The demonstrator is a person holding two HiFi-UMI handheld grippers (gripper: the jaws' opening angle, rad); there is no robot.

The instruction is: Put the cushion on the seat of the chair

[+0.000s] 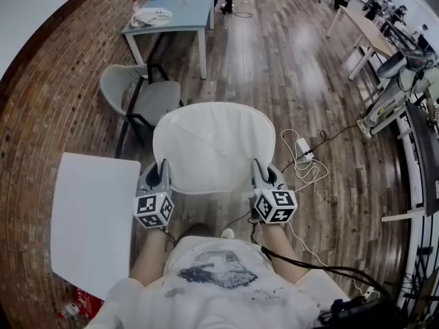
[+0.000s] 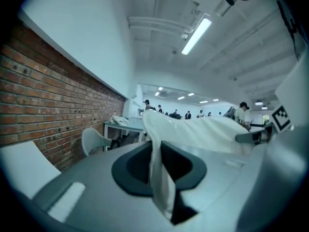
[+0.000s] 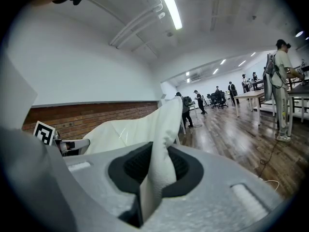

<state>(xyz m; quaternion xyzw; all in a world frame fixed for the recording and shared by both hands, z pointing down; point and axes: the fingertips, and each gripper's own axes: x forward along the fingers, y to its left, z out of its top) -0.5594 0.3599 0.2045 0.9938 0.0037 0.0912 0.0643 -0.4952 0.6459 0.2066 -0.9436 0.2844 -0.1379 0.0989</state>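
A flat white cushion (image 1: 212, 146) hangs spread out in front of me, held by both near corners above the wooden floor. My left gripper (image 1: 162, 166) is shut on its left corner, and the cushion's edge (image 2: 159, 178) runs pinched between the jaws. My right gripper (image 1: 260, 170) is shut on the right corner, where white fabric (image 3: 159, 163) is clamped in the same way. A grey chair (image 1: 140, 98) with a dark frame stands ahead and to the left, beyond the cushion, its seat bare.
A white board or tabletop (image 1: 92, 218) lies close at my left. A light-blue table (image 1: 171, 12) with items on it stands behind the chair by the brick wall (image 1: 41, 94). A white cable and adapter (image 1: 302, 157) lie on the floor at right. People stand far off.
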